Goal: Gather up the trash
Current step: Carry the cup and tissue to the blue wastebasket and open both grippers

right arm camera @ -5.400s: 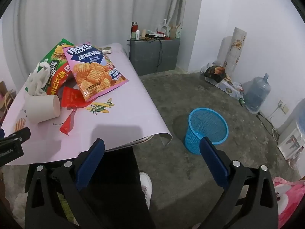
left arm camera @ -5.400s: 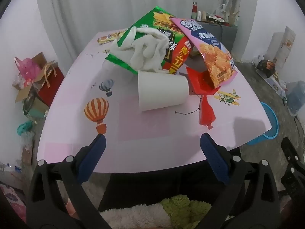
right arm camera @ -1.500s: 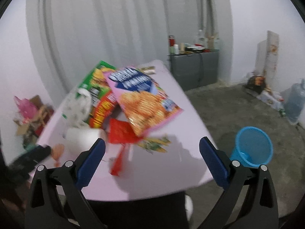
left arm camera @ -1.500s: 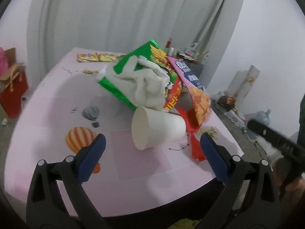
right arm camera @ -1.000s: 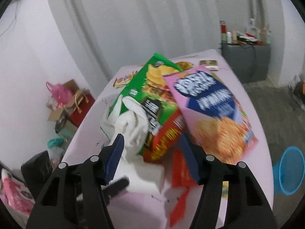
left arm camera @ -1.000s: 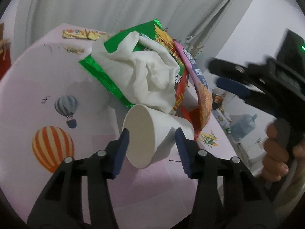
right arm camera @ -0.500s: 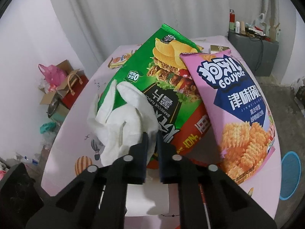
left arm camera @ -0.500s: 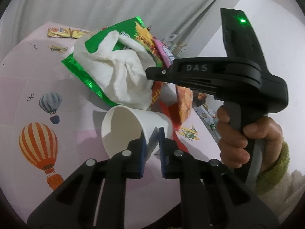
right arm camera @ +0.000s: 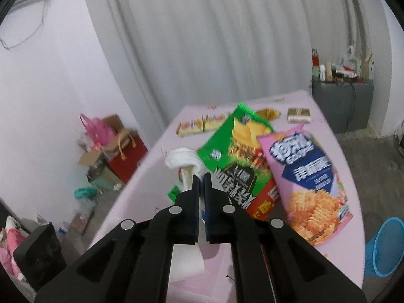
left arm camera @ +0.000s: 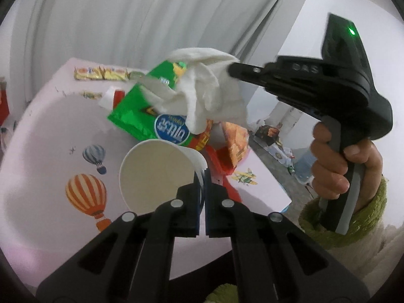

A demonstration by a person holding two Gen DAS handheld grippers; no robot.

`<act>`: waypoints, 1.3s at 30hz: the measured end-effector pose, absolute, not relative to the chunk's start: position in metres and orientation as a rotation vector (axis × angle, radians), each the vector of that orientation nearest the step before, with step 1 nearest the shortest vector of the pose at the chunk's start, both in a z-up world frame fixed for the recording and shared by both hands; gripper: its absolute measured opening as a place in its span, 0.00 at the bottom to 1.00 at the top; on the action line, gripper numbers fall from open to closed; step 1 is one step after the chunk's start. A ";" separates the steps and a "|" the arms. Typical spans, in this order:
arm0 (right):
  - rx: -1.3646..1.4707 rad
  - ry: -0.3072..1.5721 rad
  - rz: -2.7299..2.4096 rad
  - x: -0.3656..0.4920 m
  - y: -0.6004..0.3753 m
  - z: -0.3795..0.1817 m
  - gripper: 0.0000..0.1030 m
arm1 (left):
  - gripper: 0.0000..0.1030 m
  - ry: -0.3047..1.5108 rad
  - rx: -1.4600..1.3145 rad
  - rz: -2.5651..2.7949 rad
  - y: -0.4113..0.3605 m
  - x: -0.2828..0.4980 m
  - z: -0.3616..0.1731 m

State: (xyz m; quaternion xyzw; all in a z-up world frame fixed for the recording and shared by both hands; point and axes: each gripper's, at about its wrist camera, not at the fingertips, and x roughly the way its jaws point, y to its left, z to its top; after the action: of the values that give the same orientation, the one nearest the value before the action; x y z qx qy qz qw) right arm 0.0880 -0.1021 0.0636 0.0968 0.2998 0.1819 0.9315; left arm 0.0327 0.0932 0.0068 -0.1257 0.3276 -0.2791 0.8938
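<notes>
We look across a room hung with a pale grey curtain (right arm camera: 202, 45), where a pink table (left arm camera: 50, 131) printed with balloons carries the litter. The biggest pieces on it are a green snack bag (right arm camera: 237, 156) and a pink snack bag (right arm camera: 308, 176) overlapping its right edge; a blue waste basket (right arm camera: 386, 247) stands on the floor past the table's right corner.

In the left wrist view we see the left gripper (left arm camera: 201, 176) with its jaws pressed together on the rim of a white paper cup (left arm camera: 154, 174): the cup's wall runs up between the two blue pads, its open mouth facing us and its body out to the left of the jaws.

The right gripper (right arm camera: 201, 179) is clamped on a crumpled white tissue (right arm camera: 185, 162) (seen from the left camera as a drooping wad above the green bag). The wad bulges up and left of the tips, one fold pinched between them.

A hand (left arm camera: 343, 161) in a green cuff grips the right tool.
</notes>
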 end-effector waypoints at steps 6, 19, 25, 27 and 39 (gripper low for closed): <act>0.260 0.509 0.259 0.041 -0.156 0.086 0.03 | 0.01 0.617 -0.198 -0.635 0.072 0.021 0.041; 0.390 0.418 -0.353 -0.040 -0.366 0.073 0.03 | 0.01 0.699 0.107 -1.048 -0.148 0.064 0.092; 0.501 0.500 -0.547 -0.025 -0.471 0.012 0.03 | 0.01 0.776 0.485 -1.141 -0.315 0.078 0.060; 0.550 0.533 -0.593 -0.015 -0.508 -0.014 0.03 | 0.01 0.841 0.532 -1.187 -0.368 0.086 0.036; 0.906 0.730 -0.654 0.023 -0.672 -0.189 0.06 | 0.02 1.118 0.583 -1.198 -0.575 0.128 -0.119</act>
State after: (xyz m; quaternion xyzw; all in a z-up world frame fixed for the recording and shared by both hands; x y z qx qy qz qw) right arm 0.0228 -0.6717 -0.1891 0.4201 0.3385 -0.3032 0.7855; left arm 0.1277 -0.5755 -0.1192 0.2560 0.4912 -0.5264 0.6451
